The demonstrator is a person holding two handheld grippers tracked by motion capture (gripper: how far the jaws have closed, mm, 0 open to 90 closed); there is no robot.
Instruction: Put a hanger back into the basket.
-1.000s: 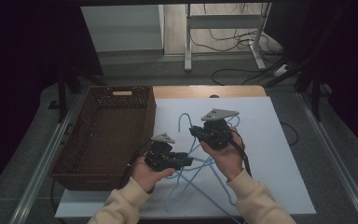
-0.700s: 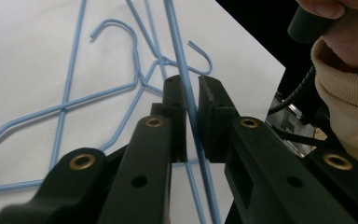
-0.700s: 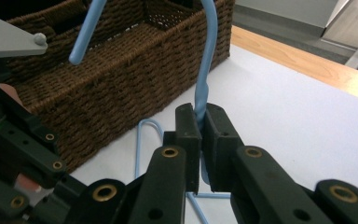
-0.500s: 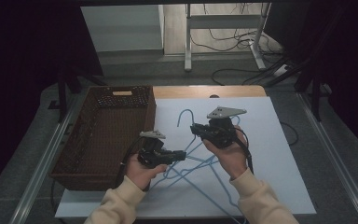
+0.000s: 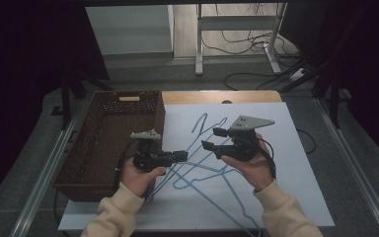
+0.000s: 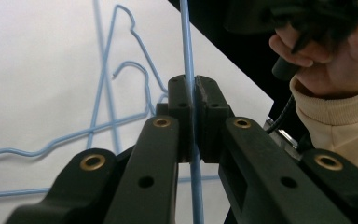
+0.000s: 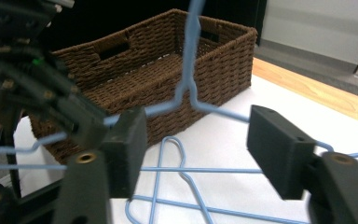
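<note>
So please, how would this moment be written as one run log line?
left hand-held gripper: shut on blue wire hanger | right hand-held gripper: just opened, hanger between pads | brown woven basket: beside

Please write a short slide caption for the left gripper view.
Left gripper shut on a blue wire hanger, more hangers on the white table.

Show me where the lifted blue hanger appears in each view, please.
High view: lifted blue hanger near the centre, right of the basket.
Left gripper view: its wire runs upright, clamped between the fingers.
Right gripper view: its neck at centre, in front of the basket.
Shared landmark: the left gripper holding it.
</note>
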